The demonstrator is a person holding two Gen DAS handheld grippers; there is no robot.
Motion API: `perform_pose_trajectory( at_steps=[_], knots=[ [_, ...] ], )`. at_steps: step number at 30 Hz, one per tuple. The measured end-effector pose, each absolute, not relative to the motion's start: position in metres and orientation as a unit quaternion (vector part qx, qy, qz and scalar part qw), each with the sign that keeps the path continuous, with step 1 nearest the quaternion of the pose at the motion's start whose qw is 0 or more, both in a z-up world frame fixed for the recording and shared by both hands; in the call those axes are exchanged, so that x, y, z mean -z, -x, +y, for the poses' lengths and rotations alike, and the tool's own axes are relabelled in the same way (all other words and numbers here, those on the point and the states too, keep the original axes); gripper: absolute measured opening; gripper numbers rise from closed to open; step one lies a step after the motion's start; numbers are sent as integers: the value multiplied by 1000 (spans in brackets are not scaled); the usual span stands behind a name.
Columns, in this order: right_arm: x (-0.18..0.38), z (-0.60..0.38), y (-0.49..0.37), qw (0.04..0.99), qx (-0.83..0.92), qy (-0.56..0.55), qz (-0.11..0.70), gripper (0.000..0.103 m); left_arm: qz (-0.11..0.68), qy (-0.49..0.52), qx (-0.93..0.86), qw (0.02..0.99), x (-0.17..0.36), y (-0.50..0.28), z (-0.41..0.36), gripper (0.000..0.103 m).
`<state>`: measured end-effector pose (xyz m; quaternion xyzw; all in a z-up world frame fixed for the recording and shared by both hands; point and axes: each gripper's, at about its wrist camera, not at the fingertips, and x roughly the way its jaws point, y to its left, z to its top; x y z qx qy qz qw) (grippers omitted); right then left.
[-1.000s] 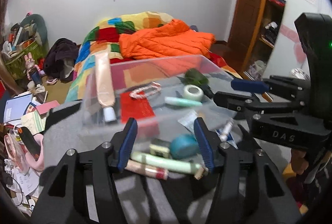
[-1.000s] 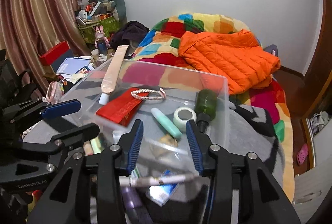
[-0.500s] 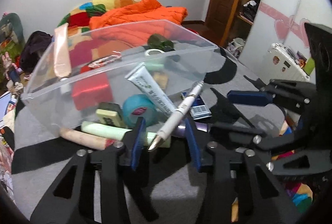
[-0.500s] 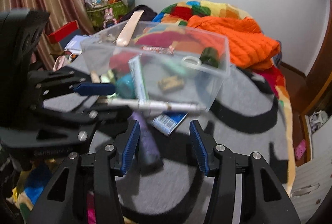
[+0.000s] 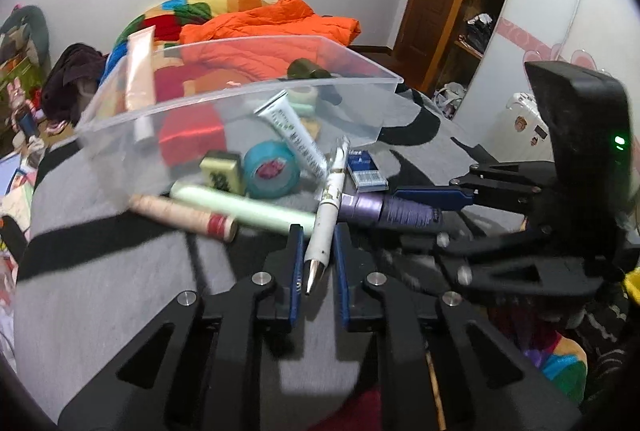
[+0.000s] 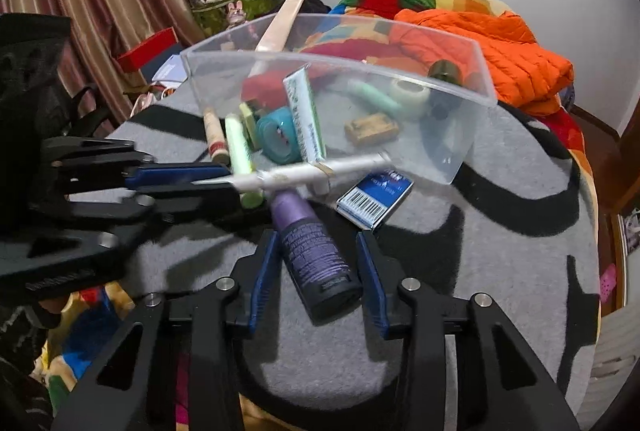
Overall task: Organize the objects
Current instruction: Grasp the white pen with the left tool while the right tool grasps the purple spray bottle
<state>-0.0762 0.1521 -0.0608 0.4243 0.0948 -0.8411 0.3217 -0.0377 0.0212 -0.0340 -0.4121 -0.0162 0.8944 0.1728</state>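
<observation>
Now that I've narrowed left gripper (image 5: pixel 316 255) onto pen (image 5: pixel 329 207), right gripper (image 6: pixel 316 271) half-open astride purple bottle (image 6: pixel 312 251), ungripped; box (image 5: pixel 248 103) next.

The white pen (image 5: pixel 329 203) crosses over the purple bottle (image 5: pixel 386 209), hiding that bottle's cap end in the left wrist view. Print on the white tube (image 5: pixel 294 137) inside the clear bin (image 5: pixel 240 93) is too blurred to read. The pink stick (image 5: pixel 182 217) is smeared by motion, its label unreadable. In the right wrist view the blue box (image 6: pixel 374 197) is partly tucked under the bin's corner, and the dark green bottle (image 6: pixel 444 71) shows only dimly through the far wall.
</observation>
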Motion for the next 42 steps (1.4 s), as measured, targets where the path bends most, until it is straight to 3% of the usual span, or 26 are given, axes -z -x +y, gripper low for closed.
perform_pose_trajectory(
  at_steps=[3, 20, 25, 29, 32, 34, 42],
  knots=[
    [61, 155, 73, 318, 842, -425, 94, 23, -21, 419, -894, 159, 37, 24, 13, 14],
    [62, 168, 68, 288, 851, -432, 81, 24, -23, 433, -889, 148, 54, 40, 15, 17],
    [62, 169, 71, 287, 853, -432, 65, 24, -21, 440, -883, 163, 52, 52, 22, 29],
    [63, 170, 70, 284, 855, -430, 58, 23, -3, 435, -885, 166, 54, 54, 33, 29],
    [62, 170, 68, 282, 856, -429, 59, 23, 11, 428, -888, 169, 55, 53, 39, 23],
    [62, 170, 67, 280, 857, -428, 58, 23, 17, 427, -888, 171, 54, 51, 42, 14],
    [50, 182, 68, 278, 861, -424, 30, 23, 15, 405, -897, 176, 38, 33, 46, 10]
  ],
)
